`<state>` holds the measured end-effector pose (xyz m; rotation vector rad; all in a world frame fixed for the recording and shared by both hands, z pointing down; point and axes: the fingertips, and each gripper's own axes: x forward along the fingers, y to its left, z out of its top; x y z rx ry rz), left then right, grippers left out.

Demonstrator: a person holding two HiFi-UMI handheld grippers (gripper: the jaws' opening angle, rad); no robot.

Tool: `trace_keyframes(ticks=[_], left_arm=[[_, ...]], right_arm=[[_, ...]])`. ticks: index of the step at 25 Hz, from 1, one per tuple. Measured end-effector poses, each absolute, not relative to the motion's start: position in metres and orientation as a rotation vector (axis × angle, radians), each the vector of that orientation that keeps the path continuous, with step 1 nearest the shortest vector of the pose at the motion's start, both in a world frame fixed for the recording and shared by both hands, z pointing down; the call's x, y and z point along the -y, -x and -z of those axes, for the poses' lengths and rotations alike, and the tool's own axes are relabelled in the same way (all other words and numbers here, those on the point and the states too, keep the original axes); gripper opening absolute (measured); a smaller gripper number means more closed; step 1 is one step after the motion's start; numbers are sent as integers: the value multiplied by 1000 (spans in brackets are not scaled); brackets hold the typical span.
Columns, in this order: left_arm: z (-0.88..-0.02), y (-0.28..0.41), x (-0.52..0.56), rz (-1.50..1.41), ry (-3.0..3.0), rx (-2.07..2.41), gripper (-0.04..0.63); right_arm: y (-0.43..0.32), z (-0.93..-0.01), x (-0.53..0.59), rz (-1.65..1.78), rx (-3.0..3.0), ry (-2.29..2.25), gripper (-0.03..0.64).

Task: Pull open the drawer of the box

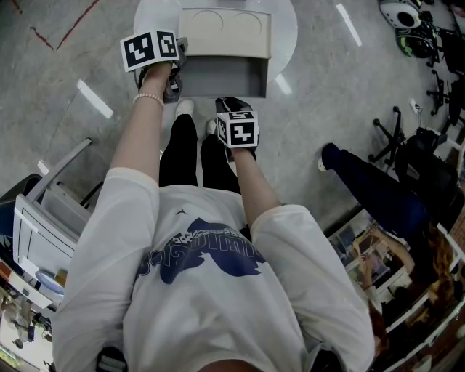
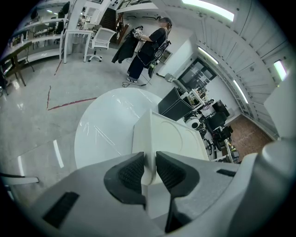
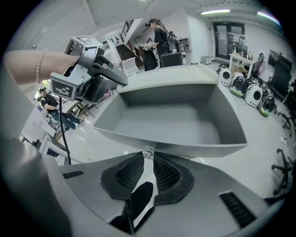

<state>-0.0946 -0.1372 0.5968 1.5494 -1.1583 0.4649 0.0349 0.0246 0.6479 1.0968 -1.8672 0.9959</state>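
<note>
A cream box [image 1: 225, 33] stands on a round white table [image 1: 287, 22]. Its grey drawer [image 1: 221, 76] sticks out toward me and is empty inside [image 3: 175, 120]. My left gripper [image 1: 171, 73] is shut on the box's near left corner; in the left gripper view both pads of this gripper [image 2: 149, 172] press on the cream edge [image 2: 169, 134]. My right gripper [image 1: 232, 109] sits at the middle of the drawer front. In the right gripper view it [image 3: 148, 159] is shut on the small clear knob [image 3: 148, 152]. The left gripper [image 3: 99, 76] shows there beside the drawer's left wall.
A seated person's legs [image 1: 378, 196] and office chairs [image 1: 429, 160] are at the right. A white chair and shelf [image 1: 43, 218] stand at the left. A person [image 2: 148, 51] stands beyond the table. Red tape lines [image 2: 69, 104] mark the floor.
</note>
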Motion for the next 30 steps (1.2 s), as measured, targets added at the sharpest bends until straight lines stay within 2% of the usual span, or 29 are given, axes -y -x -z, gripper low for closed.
trace_keyframes(ticks=[30], left_arm=[[-599,94,136,-450,-1539,1154,91]], right_arm=[[-36,-657,-30,-993,1868,-1052,60]])
